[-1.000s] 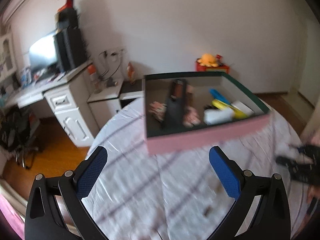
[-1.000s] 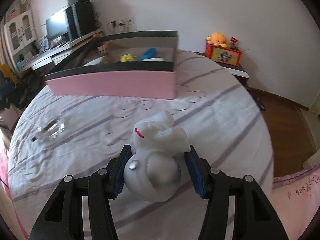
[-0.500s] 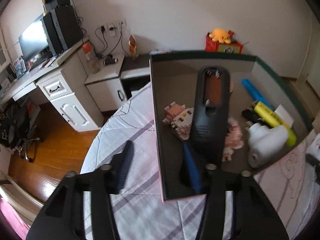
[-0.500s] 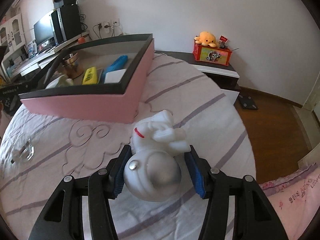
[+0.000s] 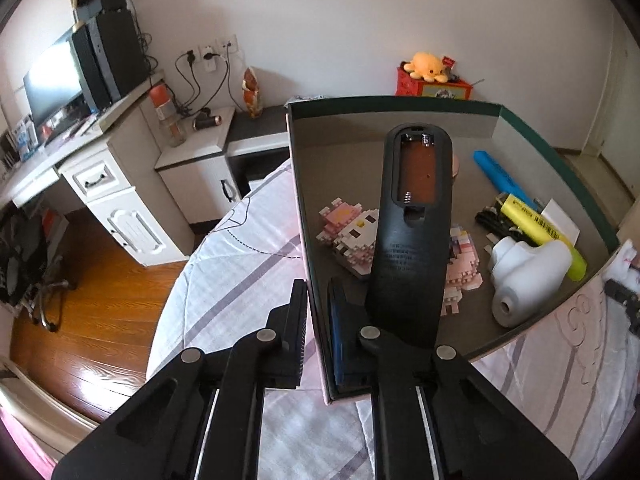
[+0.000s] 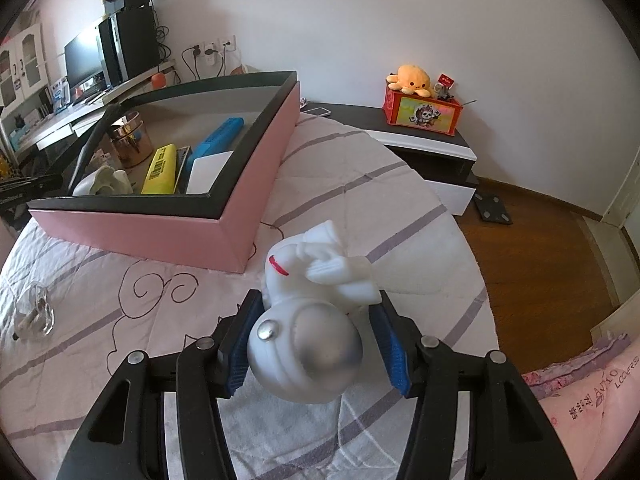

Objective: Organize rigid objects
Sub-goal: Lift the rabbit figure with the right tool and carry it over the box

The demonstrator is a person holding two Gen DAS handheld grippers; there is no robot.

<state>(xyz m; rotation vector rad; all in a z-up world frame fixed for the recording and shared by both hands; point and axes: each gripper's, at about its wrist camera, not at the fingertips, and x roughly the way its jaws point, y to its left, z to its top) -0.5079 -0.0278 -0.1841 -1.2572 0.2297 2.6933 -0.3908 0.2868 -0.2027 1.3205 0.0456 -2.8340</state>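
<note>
A pink box [image 6: 160, 236] with a dark rim sits on the round table. My left gripper [image 5: 318, 320] is shut on the box's left wall [image 5: 312, 280], one finger outside and one inside. Inside lie a black remote [image 5: 412, 232] with its battery bay open, pink block figures [image 5: 348, 232], a white figure [image 5: 528, 280], a yellow highlighter [image 5: 536, 228] and a blue marker [image 5: 500, 176]. My right gripper [image 6: 316, 340] is shut on a white astronaut figure [image 6: 308, 312] above the tablecloth, right of the box.
A clear glass piece [image 6: 34, 312] lies on the tablecloth at the left. A copper tin [image 6: 130, 140] stands in the box. A desk with a monitor [image 5: 52, 80] and a low cabinet with an orange plush [image 6: 412, 76] stand beyond the table edge.
My left gripper moved forward to the box and closed on its left wall. The box turned relative to the right gripper, which kept its hold on the astronaut figure.
</note>
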